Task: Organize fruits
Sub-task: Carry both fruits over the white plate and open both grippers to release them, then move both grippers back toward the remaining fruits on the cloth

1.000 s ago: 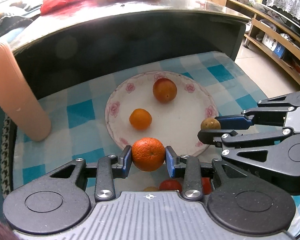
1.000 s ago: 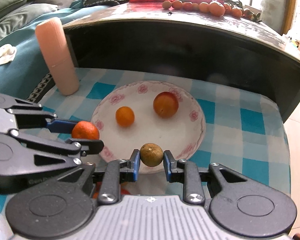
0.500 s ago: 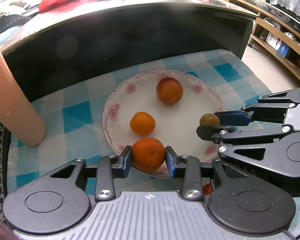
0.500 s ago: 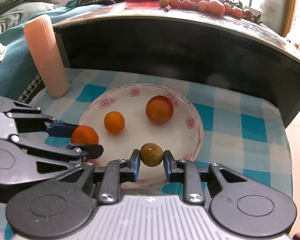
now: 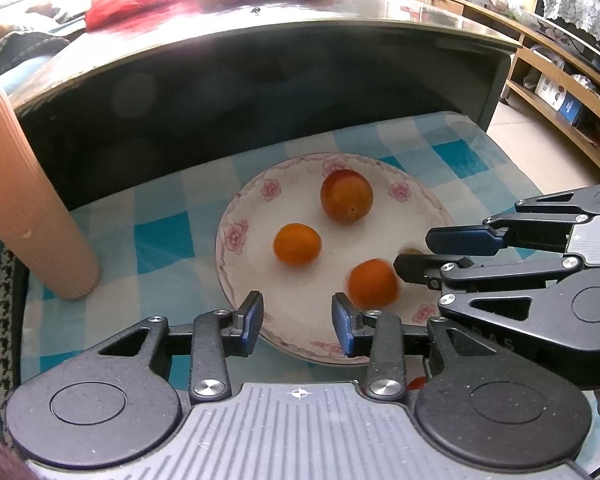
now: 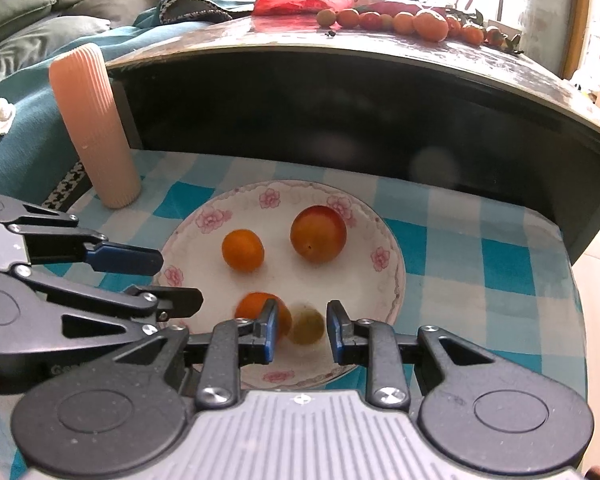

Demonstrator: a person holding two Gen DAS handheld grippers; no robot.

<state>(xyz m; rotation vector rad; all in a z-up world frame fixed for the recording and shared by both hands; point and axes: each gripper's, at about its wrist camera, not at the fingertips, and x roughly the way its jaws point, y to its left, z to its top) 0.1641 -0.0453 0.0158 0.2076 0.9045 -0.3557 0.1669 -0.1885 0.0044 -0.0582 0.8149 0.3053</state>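
Resting on a blue-and-white checked cloth (image 6: 452, 248), a floral-rimmed plate (image 6: 392, 264) carries four fruits. Left gripper (image 5: 296, 318), fingers spread apart and empty, sits at the plate's 6 o'clock edge in the left wrist view; a blurred mandarin (image 5: 372, 283) lies just beyond its right finger, at about 5 o'clock on the plate. Right gripper (image 6: 302, 332), likewise parted, frames a blurred greenish-brown fruit (image 6: 306, 325) lying free on the plate, with the mandarin just beside it at 9 o'clock. A smaller orange fruit (image 6: 243, 250) lies near centre; a red-orange plum (image 6: 318, 233) lies toward 12 o'clock. A ribbed pink cylinder (image 6: 96, 128) stands off the plate at 10 o'clock.
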